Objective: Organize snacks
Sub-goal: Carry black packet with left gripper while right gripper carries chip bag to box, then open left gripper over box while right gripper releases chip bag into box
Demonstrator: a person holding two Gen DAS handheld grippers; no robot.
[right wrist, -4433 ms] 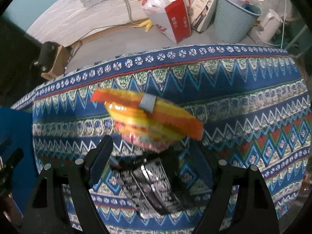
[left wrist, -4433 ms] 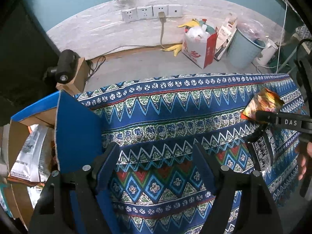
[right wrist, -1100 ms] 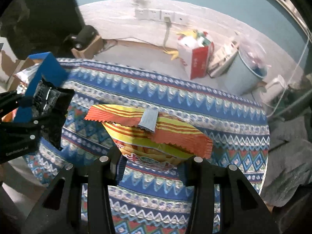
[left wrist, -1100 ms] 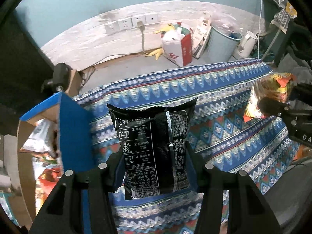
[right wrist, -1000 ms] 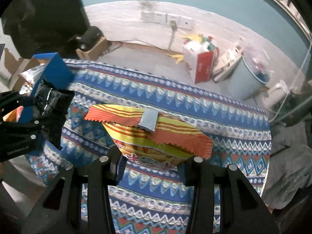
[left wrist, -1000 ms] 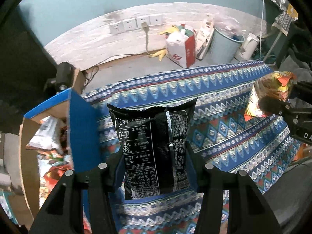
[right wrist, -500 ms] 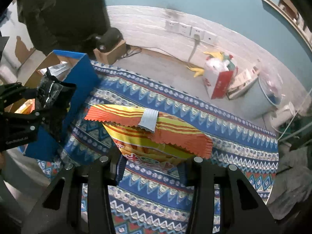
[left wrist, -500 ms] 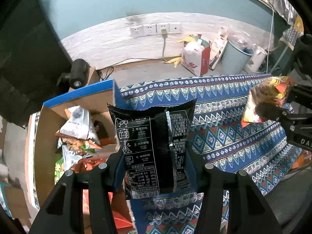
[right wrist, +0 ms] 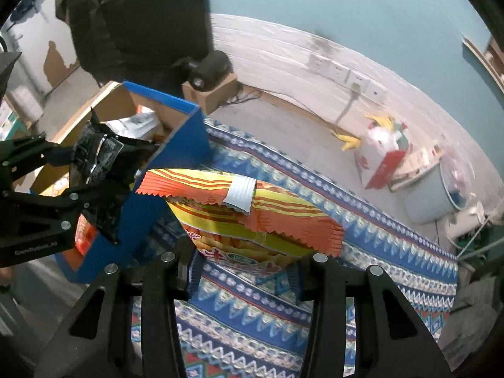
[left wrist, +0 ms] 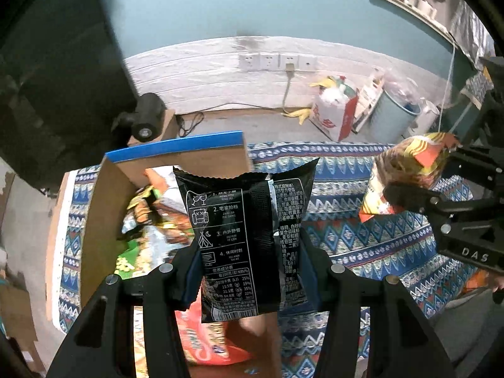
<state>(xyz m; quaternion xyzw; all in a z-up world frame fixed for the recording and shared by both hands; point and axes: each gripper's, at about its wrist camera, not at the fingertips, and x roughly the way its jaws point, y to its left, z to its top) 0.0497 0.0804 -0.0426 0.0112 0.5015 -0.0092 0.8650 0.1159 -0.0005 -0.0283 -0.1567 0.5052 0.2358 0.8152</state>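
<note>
My left gripper [left wrist: 250,271] is shut on a black snack packet [left wrist: 242,230] with white print, held upright above the open cardboard box [left wrist: 176,163] with blue outer walls. Several snack bags [left wrist: 148,220] lie inside that box. My right gripper [right wrist: 244,271] is shut on an orange and yellow striped snack bag [right wrist: 249,217], held over the patterned cloth just right of the box's blue wall [right wrist: 163,189]. The right wrist view shows the left gripper [right wrist: 91,176] with the black packet [right wrist: 104,170] over the box. The left wrist view shows the orange bag [left wrist: 406,170] at right.
A blue patterned cloth [left wrist: 346,220] covers the table. Beyond it on the floor stand a red and white paper bag [left wrist: 334,116], a pale blue bin [left wrist: 393,119] and a small brown box with a black roller [left wrist: 148,119]. Wall sockets [left wrist: 277,61] sit on the white skirting.
Both grippers have swung left with their packets. The black packet now hangs over the open box, whose inside has come into view; the orange bag has come up beside the box's blue wall.
</note>
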